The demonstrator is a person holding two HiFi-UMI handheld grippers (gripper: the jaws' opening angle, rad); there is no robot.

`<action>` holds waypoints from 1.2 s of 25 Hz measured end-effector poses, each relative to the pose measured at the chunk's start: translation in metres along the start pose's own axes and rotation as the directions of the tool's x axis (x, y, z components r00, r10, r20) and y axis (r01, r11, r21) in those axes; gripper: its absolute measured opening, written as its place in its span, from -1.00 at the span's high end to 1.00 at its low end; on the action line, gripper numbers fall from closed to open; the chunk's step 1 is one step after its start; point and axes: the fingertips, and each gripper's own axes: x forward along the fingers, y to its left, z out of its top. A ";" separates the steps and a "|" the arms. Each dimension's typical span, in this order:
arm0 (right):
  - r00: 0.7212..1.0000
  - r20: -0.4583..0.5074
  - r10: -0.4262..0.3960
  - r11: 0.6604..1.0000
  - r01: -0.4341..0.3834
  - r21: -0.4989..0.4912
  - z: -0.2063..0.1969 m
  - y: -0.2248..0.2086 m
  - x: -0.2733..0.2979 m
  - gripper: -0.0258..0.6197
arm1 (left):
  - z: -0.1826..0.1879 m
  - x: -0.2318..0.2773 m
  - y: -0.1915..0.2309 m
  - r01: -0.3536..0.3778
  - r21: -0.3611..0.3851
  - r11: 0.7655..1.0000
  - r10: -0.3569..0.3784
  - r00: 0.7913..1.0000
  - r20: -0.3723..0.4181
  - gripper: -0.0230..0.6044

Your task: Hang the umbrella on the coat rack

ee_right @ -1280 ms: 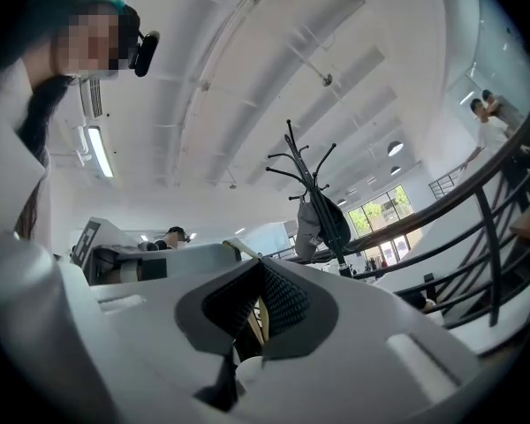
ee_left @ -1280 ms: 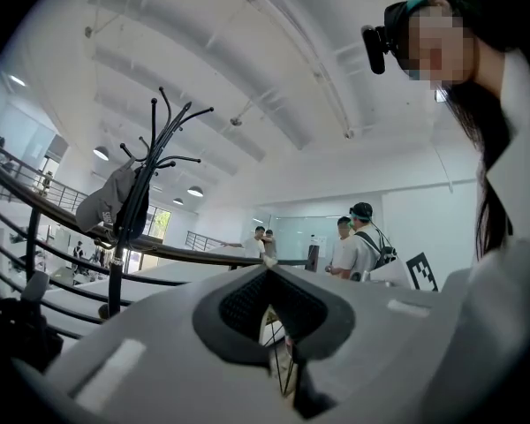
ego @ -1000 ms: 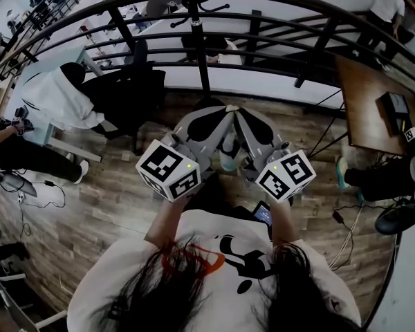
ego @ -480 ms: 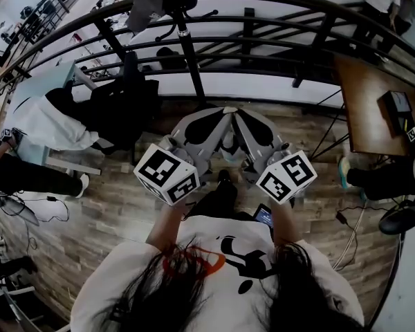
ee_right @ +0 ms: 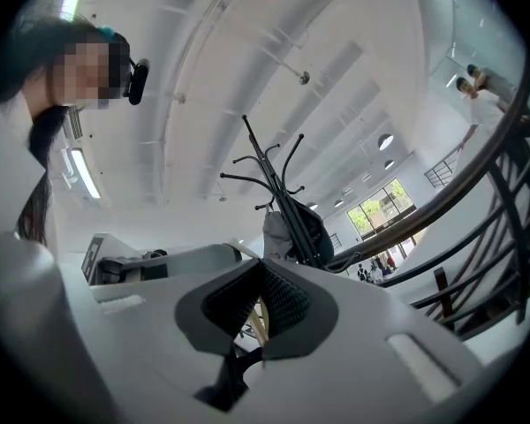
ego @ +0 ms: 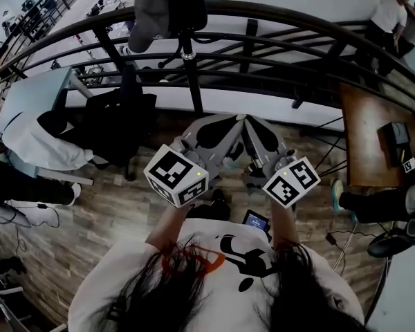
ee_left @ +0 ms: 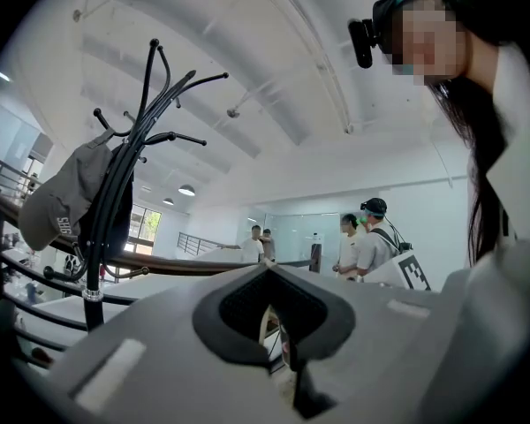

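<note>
A dark curved railing (ego: 277,12) spans a wood-plank floor (ego: 90,213), with a black office chair (ego: 121,126) and a seated person in white (ego: 28,126) left, a brown desk (ego: 363,130) right, and a grey cap (ego: 149,12) up top.

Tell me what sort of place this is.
Probably an open-plan office or lab, seemingly on a mezzanine: a curved railing edges the wood-plank floor, with a wooden desk, a black office chair and a coat rack beside it.
</note>
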 end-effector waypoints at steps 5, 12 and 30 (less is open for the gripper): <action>1.000 0.001 0.022 0.999 -0.022 0.041 0.004 -0.023 0.032 0.84 | 0.005 0.018 0.033 0.009 0.000 1.000 -0.009 1.000 0.014 0.93; 0.999 -0.045 0.016 1.000 -0.015 0.021 -0.006 -0.035 0.056 0.84 | -0.001 0.020 0.062 -0.005 -0.036 0.999 0.006 1.000 0.026 0.93; 0.995 -0.096 0.005 0.998 -0.010 -0.058 -0.001 -0.084 0.078 0.84 | -0.009 0.063 0.096 -0.021 -0.079 0.997 0.022 1.000 0.011 0.93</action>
